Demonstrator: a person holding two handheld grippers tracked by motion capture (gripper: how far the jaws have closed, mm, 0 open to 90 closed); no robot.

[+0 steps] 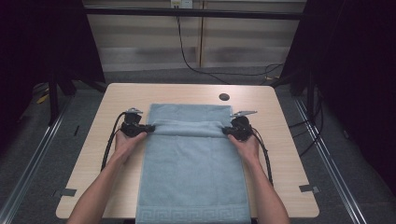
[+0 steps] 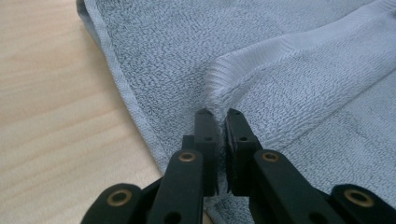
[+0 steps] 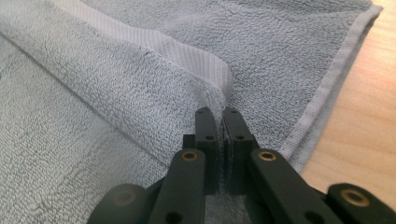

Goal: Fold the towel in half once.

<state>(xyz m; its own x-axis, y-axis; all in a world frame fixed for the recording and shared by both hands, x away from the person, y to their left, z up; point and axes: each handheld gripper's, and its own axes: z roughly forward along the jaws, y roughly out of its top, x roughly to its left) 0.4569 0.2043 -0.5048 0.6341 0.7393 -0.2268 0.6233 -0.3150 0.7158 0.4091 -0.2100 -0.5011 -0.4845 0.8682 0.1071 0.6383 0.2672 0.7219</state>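
2 tools [image 1: 148, 128] [image 1: 226, 131] clamped on towel [image 1: 191, 172]

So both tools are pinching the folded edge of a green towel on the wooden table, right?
Not quite: the towel is light blue, not green, as the high view shows. The left tool and right tool do pinch its folded edge on the wooden table.

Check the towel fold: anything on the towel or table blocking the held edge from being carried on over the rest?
Nothing visible. The left gripper and right gripper are each shut on the towel at its folded-over edge. The towel surface toward the near end is bare, and so is the table beside it.
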